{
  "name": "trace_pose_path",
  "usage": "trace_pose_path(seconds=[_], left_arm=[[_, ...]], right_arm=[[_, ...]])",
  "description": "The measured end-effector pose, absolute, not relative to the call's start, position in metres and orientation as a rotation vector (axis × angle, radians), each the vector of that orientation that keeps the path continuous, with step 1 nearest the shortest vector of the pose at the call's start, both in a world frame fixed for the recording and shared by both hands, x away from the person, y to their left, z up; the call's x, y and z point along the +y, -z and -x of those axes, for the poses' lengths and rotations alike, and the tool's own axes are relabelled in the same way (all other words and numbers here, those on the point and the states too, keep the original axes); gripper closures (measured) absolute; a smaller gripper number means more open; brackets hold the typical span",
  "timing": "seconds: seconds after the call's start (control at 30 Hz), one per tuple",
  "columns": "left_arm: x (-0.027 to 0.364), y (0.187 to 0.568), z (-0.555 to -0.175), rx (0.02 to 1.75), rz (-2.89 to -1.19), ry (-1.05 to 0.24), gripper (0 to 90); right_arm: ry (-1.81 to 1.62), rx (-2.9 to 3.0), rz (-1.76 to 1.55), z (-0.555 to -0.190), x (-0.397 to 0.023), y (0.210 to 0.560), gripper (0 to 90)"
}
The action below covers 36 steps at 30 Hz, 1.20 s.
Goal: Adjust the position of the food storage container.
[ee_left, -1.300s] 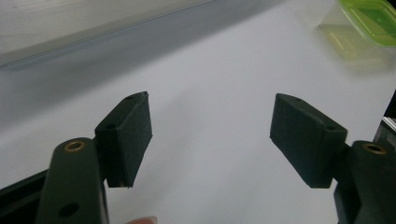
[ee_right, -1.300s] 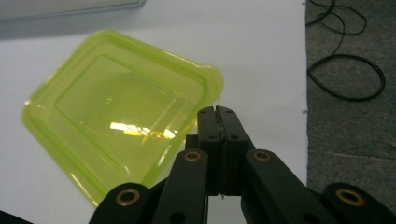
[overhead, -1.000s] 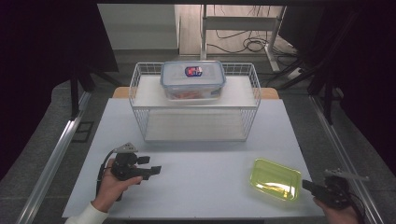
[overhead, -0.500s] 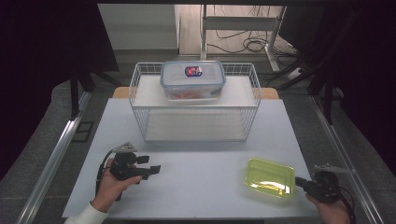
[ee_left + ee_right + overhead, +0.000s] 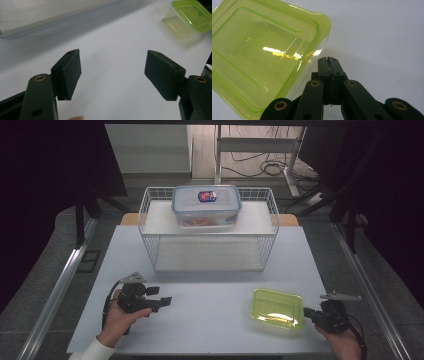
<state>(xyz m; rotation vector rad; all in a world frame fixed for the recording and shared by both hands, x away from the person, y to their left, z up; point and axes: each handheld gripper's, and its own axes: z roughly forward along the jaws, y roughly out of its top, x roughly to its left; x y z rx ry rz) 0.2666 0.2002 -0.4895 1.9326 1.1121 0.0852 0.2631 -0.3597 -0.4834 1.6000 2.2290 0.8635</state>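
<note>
A clear container with a lime-green lid [image 5: 277, 308] lies on the white table at the front right; it is also in the right gripper view [image 5: 262, 62] and far off in the left gripper view [image 5: 192, 15]. My right gripper [image 5: 306, 311] is shut with nothing between its jaws, and its tips [image 5: 327, 60] rest against the container's right side. My left gripper [image 5: 165, 301] is held at the front left, pointing right. It stands open [image 5: 112, 72] over bare table.
A white wire basket [image 5: 150, 245] stands at the middle back of the table. A clear lidded box [image 5: 206, 205] with reddish contents sits at its rear. Dark floor and metal rails flank the table.
My right gripper has moved left, and the green-lidded container has slid left with it. The left gripper has stayed where it was.
</note>
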Motion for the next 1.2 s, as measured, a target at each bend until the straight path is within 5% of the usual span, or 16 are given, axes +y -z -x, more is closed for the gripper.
trace_pose_path(seconds=[1.2], left_arm=[[0.2,0.487,-0.265,1.111,-1.929,-0.093,29.1]], right_arm=[[-0.883,2.477,-1.323,-0.288,-0.247,0.487,89.0]])
